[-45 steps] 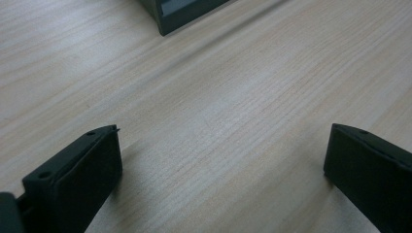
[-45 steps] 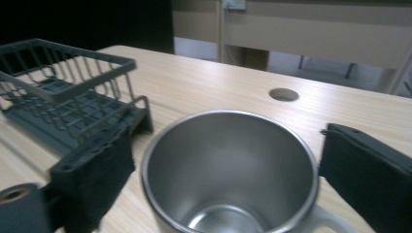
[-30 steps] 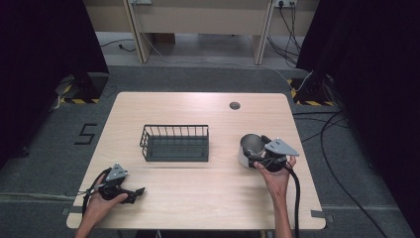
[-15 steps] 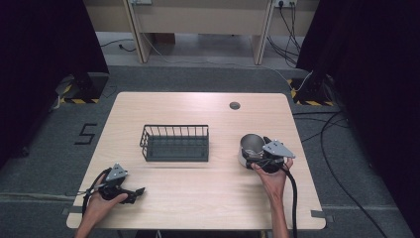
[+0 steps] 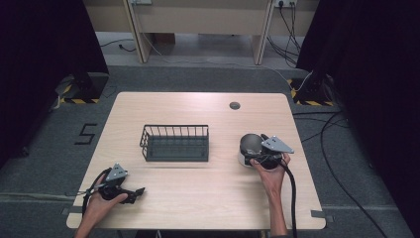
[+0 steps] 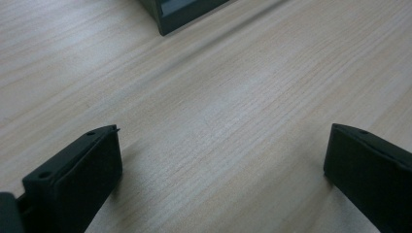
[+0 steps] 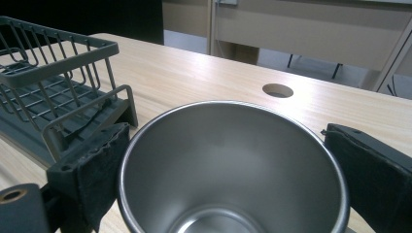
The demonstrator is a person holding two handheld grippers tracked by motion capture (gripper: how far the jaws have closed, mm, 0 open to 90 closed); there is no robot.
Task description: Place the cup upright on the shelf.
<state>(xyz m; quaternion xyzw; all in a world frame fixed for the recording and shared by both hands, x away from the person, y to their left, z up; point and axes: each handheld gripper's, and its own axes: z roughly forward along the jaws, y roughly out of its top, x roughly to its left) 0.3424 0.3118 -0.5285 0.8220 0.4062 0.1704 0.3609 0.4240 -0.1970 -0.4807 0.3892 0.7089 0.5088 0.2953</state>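
A steel cup stands upright on the right half of the wooden table. My right gripper reaches around it from the near side. In the right gripper view the empty cup sits between the two black pads, which meet its wall on both sides. These jaws have just been closing with the cup between them. My left gripper lies low at the near left of the table, pointing right. It is open, with bare wood between its fingers.
A dark wire basket stands empty at the table's middle, left of the cup, and its corner shows ahead of the left gripper. A round cable hole lies near the far edge. Cables trail on the floor at the right.
The right gripper has edged slightly toward the cup and sits lower around it. The left hand and the basket have not moved.
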